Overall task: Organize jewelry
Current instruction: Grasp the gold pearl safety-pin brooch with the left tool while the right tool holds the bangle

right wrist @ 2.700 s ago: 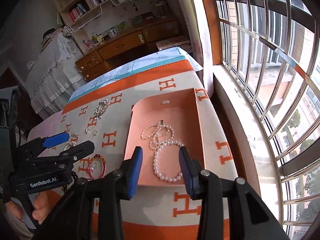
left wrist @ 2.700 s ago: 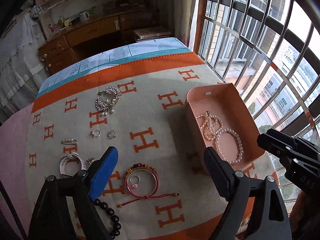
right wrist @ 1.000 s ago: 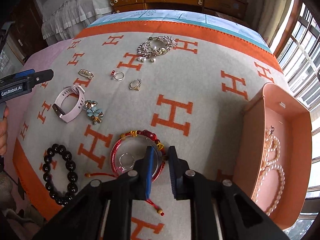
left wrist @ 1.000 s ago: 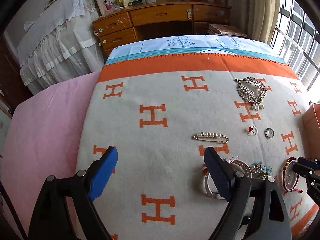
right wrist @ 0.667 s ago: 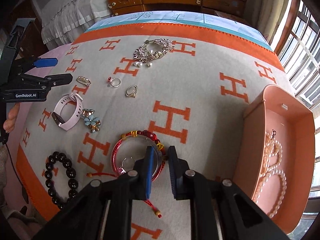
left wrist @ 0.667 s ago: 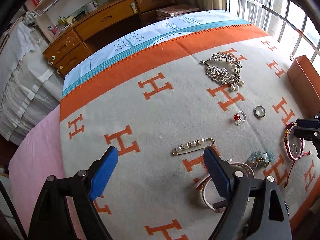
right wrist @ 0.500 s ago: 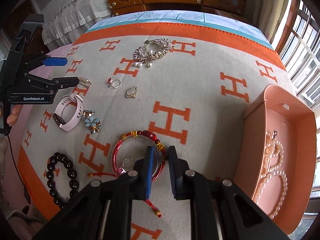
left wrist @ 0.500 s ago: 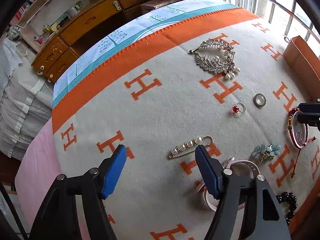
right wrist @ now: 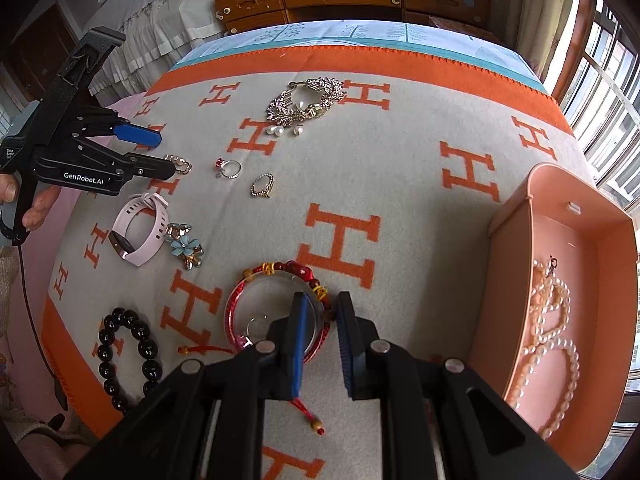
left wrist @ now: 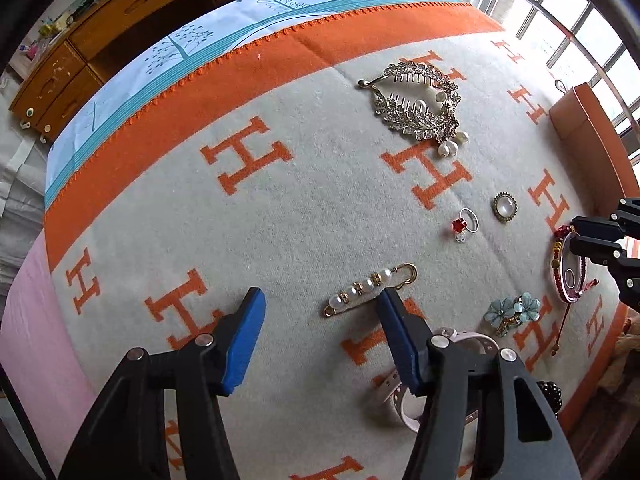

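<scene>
A cream blanket (left wrist: pixel 304 216) with orange H letters covers the bed, and jewelry lies all over it. Low in the left view, my left gripper (left wrist: pixel 320 312) has just been closing a bit, with nothing between its jaws yet, and the pearl pin (left wrist: pixel 370 286) lies right by its right fingertip. Low in the right view, my right gripper (right wrist: pixel 322 320) pinches the red bangle (right wrist: pixel 276 312), and the pink box (right wrist: pixel 560 280) with pearls sits at the right edge.

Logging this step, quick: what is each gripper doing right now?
Left gripper: open, jaws just been closing, nothing gripped; pearl pin lies by its fingertip.
Right gripper: shut on the red bangle.
</scene>
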